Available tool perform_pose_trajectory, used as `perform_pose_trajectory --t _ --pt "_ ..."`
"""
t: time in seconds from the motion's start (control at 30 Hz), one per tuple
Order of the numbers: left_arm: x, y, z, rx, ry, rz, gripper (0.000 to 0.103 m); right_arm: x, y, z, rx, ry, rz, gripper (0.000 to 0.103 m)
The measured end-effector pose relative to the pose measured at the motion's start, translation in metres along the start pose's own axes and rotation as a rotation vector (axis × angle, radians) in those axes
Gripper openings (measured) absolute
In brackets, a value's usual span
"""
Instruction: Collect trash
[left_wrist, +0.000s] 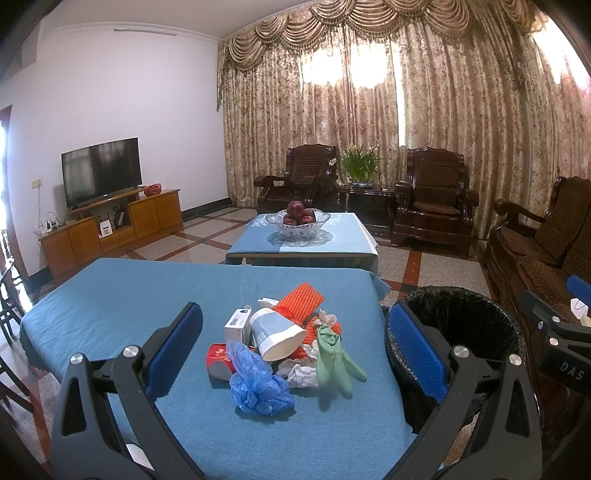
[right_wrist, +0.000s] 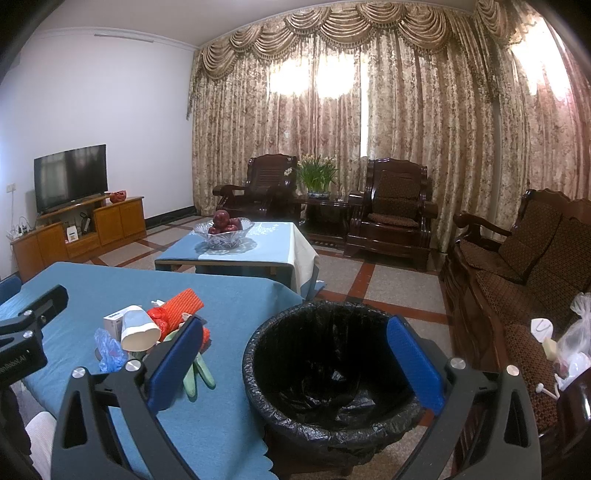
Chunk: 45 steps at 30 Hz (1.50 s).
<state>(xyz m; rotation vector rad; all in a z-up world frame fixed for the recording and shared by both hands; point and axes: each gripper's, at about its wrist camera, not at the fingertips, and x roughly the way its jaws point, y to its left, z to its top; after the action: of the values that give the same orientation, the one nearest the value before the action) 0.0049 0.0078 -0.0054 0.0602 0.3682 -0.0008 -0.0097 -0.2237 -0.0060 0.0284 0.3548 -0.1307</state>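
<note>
— Curtains (left_wrist: 369, 122) are glowing at the back of this living room, and armchairs (right_wrist: 395, 206) are standing round a low coffee table (left_wrist: 332, 236) that is carrying a glass fruit bowl (left_wrist: 297, 223). Why is the work happening nearer than that?

— Because the blue-clothed table (left_wrist: 147, 306) is sitting closest to the person, and it is bearing all the trash. The bin (right_wrist: 332, 369), lined with a black bag, is standing on the floor just beside the table's right edge, so each piece is needing only a short carry.

— Is anything lying in the bin?

— Only crumpled liner is showing, though the bottom is dark, so I cannot be sure.

— And the grippers?

— The left gripper (left_wrist: 293, 345) is hovering over the table with its jaws spread wide around nothing, framing the pile. The right gripper (right_wrist: 295, 360) is hanging over the bin's mouth, jaws likewise wide and carrying nothing.

— What is making up the pile?

— An orange foam net (left_wrist: 301, 304) is lying at the back, a green rubber glove (left_wrist: 334, 354) is draping toward the front, a blue plastic bag (left_wrist: 258, 384) is bunching at the near side, a paper cup (left_wrist: 275, 338) is tipping on its side, and a small white box (left_wrist: 238, 326) is touching the cup. They are heaped together, so I judge the loose outer pieces are offering the easiest first grab.
</note>
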Motion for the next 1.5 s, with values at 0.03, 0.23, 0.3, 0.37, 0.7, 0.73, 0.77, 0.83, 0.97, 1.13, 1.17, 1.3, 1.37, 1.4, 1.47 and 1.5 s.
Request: perform_pose_trajectory --t 0.03,0.23,0.3,0.37,0.7,0.73,0.77,0.83,0.97,1.13,1.17,1.3,1.37,1.4,1.47,1.5 --pt "0.000 0.000 0.000 -0.001 0.000 0.000 0.098 0.000 0.000 0.000 0.000 0.001 0.000 0.097" --pt "0.001 0.001 -0.001 -0.001 0.001 0.000 0.098 0.005 0.002 -0.006 0.000 0.005 0.001 0.097" --pt "0.002 0.001 -0.001 -0.001 0.000 0.001 0.098 0.005 0.002 -0.006 -0.001 0.006 0.002 0.097" --pt "0.001 0.000 0.000 -0.001 0.001 0.000 0.098 0.006 0.002 -0.007 -0.002 0.005 0.002 0.097" --pt "0.001 0.000 -0.001 -0.001 0.002 -0.001 0.098 0.009 0.007 -0.011 -0.002 0.006 0.002 0.097" --pt "0.002 0.002 -0.002 -0.003 0.002 0.000 0.098 0.009 0.006 -0.010 -0.001 0.007 0.002 0.097" --pt "0.001 0.000 -0.001 -0.002 0.002 -0.001 0.098 0.010 0.009 -0.014 -0.001 0.007 0.003 0.097" --pt "0.001 0.000 -0.001 -0.002 0.002 0.000 0.098 0.018 0.012 -0.021 -0.001 0.011 0.005 0.097" --pt "0.002 0.000 -0.001 -0.002 0.003 -0.001 0.098 0.019 0.014 -0.021 -0.002 0.013 0.008 0.097" --pt "0.003 0.007 -0.006 -0.004 0.007 0.008 0.098 0.023 0.020 -0.020 -0.004 0.023 0.017 0.097" --pt "0.005 0.010 -0.009 -0.007 0.006 0.013 0.098 0.027 0.024 -0.024 -0.006 0.029 0.025 0.097" --pt "0.016 0.028 -0.025 -0.005 0.021 0.063 0.098 0.036 0.033 -0.027 -0.014 0.055 0.056 0.097" --pt "0.024 0.040 -0.035 -0.002 0.039 0.092 0.098 0.044 0.042 -0.032 -0.020 0.073 0.075 0.097" --pt "0.028 0.046 -0.039 0.003 0.047 0.108 0.098 0.048 0.046 -0.035 -0.021 0.082 0.089 0.097" --pt "0.033 0.054 -0.047 0.007 0.055 0.129 0.098 0.058 0.058 -0.041 -0.025 0.098 0.120 0.097" --pt "0.034 0.058 -0.050 0.008 0.061 0.139 0.098 0.060 0.061 -0.042 -0.027 0.103 0.127 0.097"
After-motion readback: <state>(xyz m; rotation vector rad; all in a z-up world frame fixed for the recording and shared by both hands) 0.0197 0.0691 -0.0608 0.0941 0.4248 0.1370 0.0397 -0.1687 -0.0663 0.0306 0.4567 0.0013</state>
